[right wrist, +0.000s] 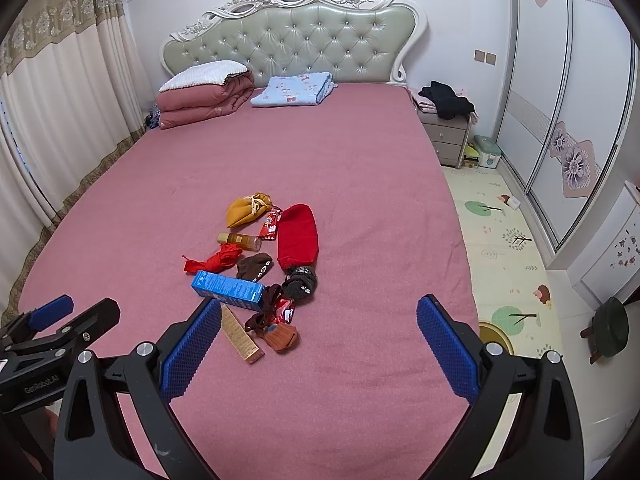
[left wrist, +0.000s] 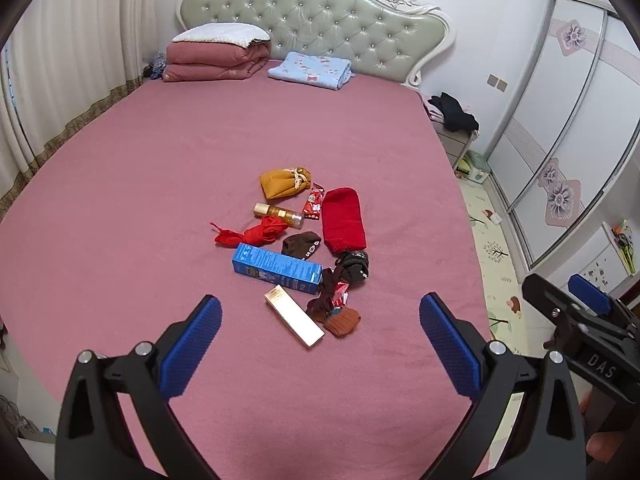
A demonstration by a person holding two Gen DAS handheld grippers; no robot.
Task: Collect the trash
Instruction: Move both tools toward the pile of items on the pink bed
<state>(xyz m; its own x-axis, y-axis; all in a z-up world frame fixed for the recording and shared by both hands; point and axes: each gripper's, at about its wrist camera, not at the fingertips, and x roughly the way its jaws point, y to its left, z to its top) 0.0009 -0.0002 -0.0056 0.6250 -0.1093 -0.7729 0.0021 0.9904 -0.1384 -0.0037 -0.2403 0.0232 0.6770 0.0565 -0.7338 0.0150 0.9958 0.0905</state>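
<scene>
Both claws wide and empty: left gripper (left wrist: 320,322) and right gripper (right wrist: 319,320) hovering above the near edge of the bed (left wrist: 160,160), tilted down toward the pile, touching nothing.

Pile sitting near the middle of the bed, nearer the foot than the headboard (left wrist: 316,24), well clear of both side edges. Probably trash: gold box (left wrist: 294,316) at the near end, blue box (left wrist: 277,268) just behind it, red wrapper (left wrist: 313,200) toward the far end, and a second red wrapper (left wrist: 340,293) tangled among the dark socks (left wrist: 354,266). Likely keepers: red hat (left wrist: 344,218), mustard pouch (left wrist: 285,182), red cloth (left wrist: 250,234), brown sock (left wrist: 343,321). Amber bottle (left wrist: 279,213) unclear either way.

Advice for the opening pick:
- Start with the gold box: nearest, rigid, lying flat, free on its left side.
- Come in across its narrow width, not its length.
- Press the lower pad into the bedding beside the box, since a soft cover gives way and lets a flat box slide.
- Keep clear of the brown sock lying just beside the box's right side.
- Leave the tangled wrapper for later, with one claw pinning the socks and the other pulling.

No bin certain; a yellow-rimmed round thing (right wrist: 496,334) on the floor off the right edge of the bed, partly hidden, perhaps the drop spot.
</scene>
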